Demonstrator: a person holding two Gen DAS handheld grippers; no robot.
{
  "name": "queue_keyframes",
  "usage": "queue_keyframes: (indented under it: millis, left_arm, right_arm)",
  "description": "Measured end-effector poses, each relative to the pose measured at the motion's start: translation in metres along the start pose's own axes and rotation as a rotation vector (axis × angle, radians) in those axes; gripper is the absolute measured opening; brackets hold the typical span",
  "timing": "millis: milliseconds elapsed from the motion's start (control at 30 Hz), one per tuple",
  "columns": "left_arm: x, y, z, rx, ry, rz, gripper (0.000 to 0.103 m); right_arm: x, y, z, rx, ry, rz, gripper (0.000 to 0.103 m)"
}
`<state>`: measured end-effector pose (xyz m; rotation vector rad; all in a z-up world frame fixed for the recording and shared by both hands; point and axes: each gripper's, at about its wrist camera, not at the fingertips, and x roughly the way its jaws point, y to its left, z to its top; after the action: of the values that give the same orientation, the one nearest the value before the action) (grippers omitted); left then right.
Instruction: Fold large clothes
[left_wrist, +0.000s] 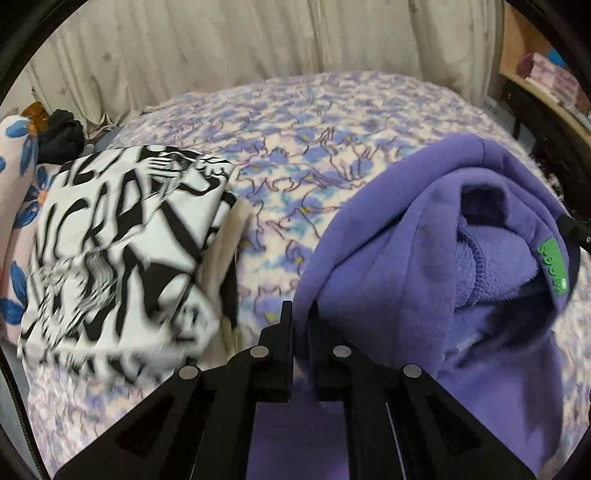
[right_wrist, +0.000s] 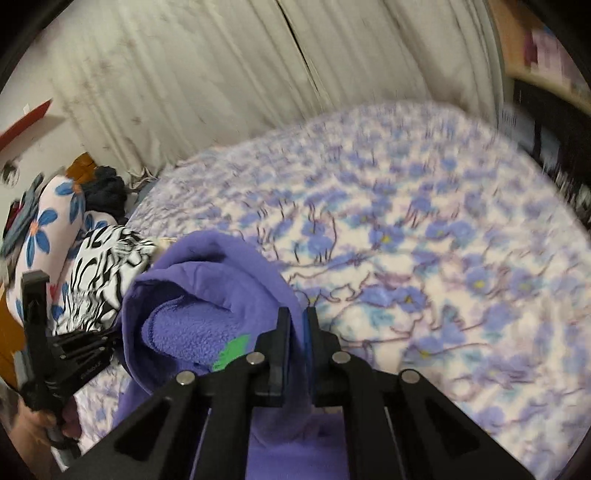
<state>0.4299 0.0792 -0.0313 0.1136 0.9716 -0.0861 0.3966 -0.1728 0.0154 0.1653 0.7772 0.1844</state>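
A purple fleece sweatshirt (left_wrist: 406, 236) with a green neck label (left_wrist: 552, 269) hangs bunched above the bed between both grippers. My left gripper (left_wrist: 301, 317) is shut on its left edge. My right gripper (right_wrist: 297, 321) is shut on the other edge of the same sweatshirt (right_wrist: 207, 280), near the green label (right_wrist: 231, 354). The fleece lining shows inside the opening. The left gripper's body (right_wrist: 48, 343) and the hand holding it show at the left of the right wrist view. The right gripper's tip (left_wrist: 576, 230) shows at the right edge of the left wrist view.
A bed with a purple flowered blanket (left_wrist: 314, 122) lies below. A folded black-and-white patterned garment (left_wrist: 122, 251) sits on its left side, on a beige piece. A blue-flowered pillow (right_wrist: 48, 229) and dark clothes (right_wrist: 105, 195) lie beyond. Curtains (right_wrist: 221, 81) hang behind. A shelf (left_wrist: 546, 85) stands at right.
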Motion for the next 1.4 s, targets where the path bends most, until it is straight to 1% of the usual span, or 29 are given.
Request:
queue_keyframes:
  millis: [33, 133, 233, 300, 333, 400, 533, 633, 767, 833, 900, 967, 1000, 1033, 1067, 1100, 1133, 1167, 1233, 1300, 1333, 1367, 1400]
  left_arm:
    - [-0.014, 0.001, -0.01, -0.004, -0.01, -0.013, 0.003]
    - [-0.04, 0.004, -0.041, -0.01, -0.017, -0.043, 0.003]
    - [-0.056, 0.007, -0.081, -0.029, -0.006, -0.087, 0.003]
    - [-0.06, 0.008, -0.105, -0.041, 0.006, -0.11, 0.003]
    - [-0.062, 0.008, -0.122, -0.052, 0.02, -0.13, 0.003]
    - [-0.064, 0.009, -0.148, -0.072, 0.03, -0.149, 0.003]
    - [-0.063, 0.009, -0.202, -0.109, 0.053, -0.14, 0.003]
    - [-0.061, 0.011, -0.235, -0.128, 0.079, -0.142, 0.003]
    - [-0.066, 0.014, -0.27, -0.15, 0.093, -0.169, 0.003]
    - [-0.068, 0.015, -0.28, -0.161, 0.102, -0.212, 0.005]
    - [-0.071, 0.014, -0.285, -0.174, 0.113, -0.263, 0.012]
    - [-0.076, 0.011, -0.292, -0.188, 0.109, -0.318, 0.024]
    - [-0.077, 0.011, -0.294, -0.191, 0.105, -0.338, 0.027]
    - [-0.079, 0.009, -0.296, -0.198, 0.099, -0.374, 0.035]
    - [-0.078, 0.009, -0.296, -0.207, 0.094, -0.399, 0.045]
    - [-0.078, 0.009, -0.297, -0.225, 0.087, -0.436, 0.049]
    - [-0.077, 0.008, -0.296, -0.247, 0.08, -0.471, 0.051]
    - [-0.076, 0.008, -0.296, -0.262, 0.078, -0.497, 0.052]
    - [-0.068, 0.009, -0.293, -0.316, 0.08, -0.574, 0.052]
    - [-0.058, 0.008, -0.288, -0.361, 0.074, -0.626, 0.052]
    - [-0.054, 0.008, -0.286, -0.381, 0.071, -0.647, 0.052]
    - [-0.047, 0.01, -0.284, -0.415, 0.065, -0.693, 0.052]
    - [-0.041, 0.01, -0.282, -0.443, 0.058, -0.736, 0.052]
  right_arm:
    - [-0.012, 0.004, -0.005, -0.013, -0.014, 0.002, 0.006]
    - [-0.046, 0.017, -0.028, -0.063, -0.045, -0.001, 0.006]
    - [-0.07, 0.022, -0.061, -0.103, -0.048, -0.006, 0.006]
    - [-0.083, 0.024, -0.09, -0.126, -0.046, -0.011, 0.006]
    - [-0.086, 0.024, -0.103, -0.137, -0.044, -0.02, 0.006]
    - [-0.093, 0.022, -0.134, -0.151, -0.031, -0.031, 0.006]
    - [-0.092, 0.013, -0.185, -0.111, 0.035, -0.042, 0.009]
    - [-0.088, 0.009, -0.222, -0.076, 0.087, -0.051, 0.01]
    - [-0.093, 0.006, -0.249, -0.028, 0.108, -0.04, 0.01]
    - [-0.097, 0.004, -0.259, -0.005, 0.117, -0.033, 0.01]
    - [-0.101, 0.001, -0.268, 0.028, 0.137, -0.02, 0.01]
    - [-0.104, 0.0, -0.274, 0.07, 0.155, 0.014, 0.011]
    - [-0.107, -0.001, -0.277, 0.093, 0.161, 0.032, 0.011]
    - [-0.108, -0.002, -0.28, 0.113, 0.17, 0.048, 0.014]
    - [-0.111, -0.003, -0.282, 0.141, 0.177, 0.076, 0.022]
    - [-0.113, -0.003, -0.283, 0.164, 0.177, 0.1, 0.028]
    - [-0.117, -0.003, -0.283, 0.192, 0.17, 0.136, 0.037]
    - [-0.119, -0.002, -0.282, 0.206, 0.166, 0.159, 0.041]
    - [-0.122, 0.0, -0.278, 0.24, 0.156, 0.22, 0.043]
    - [-0.121, 0.0, -0.274, 0.281, 0.156, 0.273, 0.047]
    - [-0.119, 0.0, -0.271, 0.297, 0.159, 0.293, 0.051]
    - [-0.116, -0.001, -0.268, 0.316, 0.161, 0.313, 0.055]
    - [-0.113, -0.002, -0.265, 0.332, 0.163, 0.326, 0.056]
